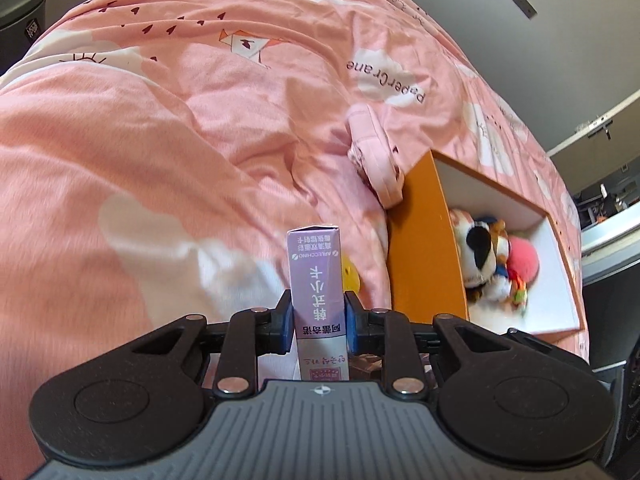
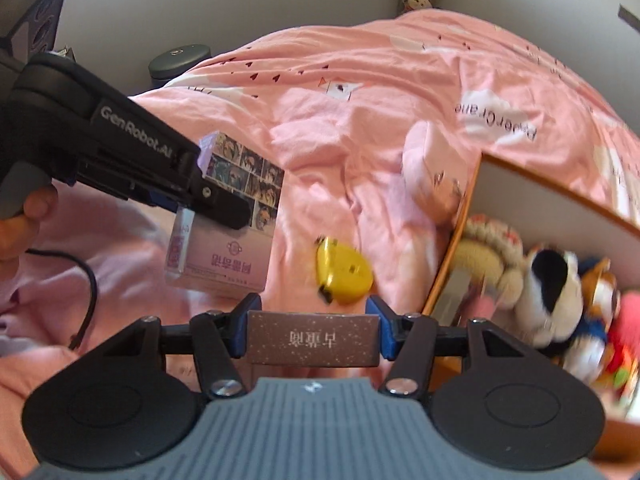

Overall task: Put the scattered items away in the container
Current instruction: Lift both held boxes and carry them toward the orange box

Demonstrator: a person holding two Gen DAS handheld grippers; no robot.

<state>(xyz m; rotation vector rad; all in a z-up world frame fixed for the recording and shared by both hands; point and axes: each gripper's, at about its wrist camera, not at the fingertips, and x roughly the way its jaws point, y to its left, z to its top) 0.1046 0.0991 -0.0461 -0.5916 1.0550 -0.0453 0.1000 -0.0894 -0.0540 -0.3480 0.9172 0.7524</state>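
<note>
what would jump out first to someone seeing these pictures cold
Both grippers are loaded: the left hand-held gripper is shut on a tall lilac card box, and the right hand-held gripper clamps a flat brown box. Behind them spreads a rumpled pink bedspread. To the right sits an orange storage box holding plush toys, with a yellow tape measure loose beside it.

Left gripper (image 1: 318,320): jaws gripping lilac card box (image 1: 317,280) | orange container (image 1: 416,248): lying on pink bed (image 1: 160,152), holding plush toys (image 1: 488,256)
</note>
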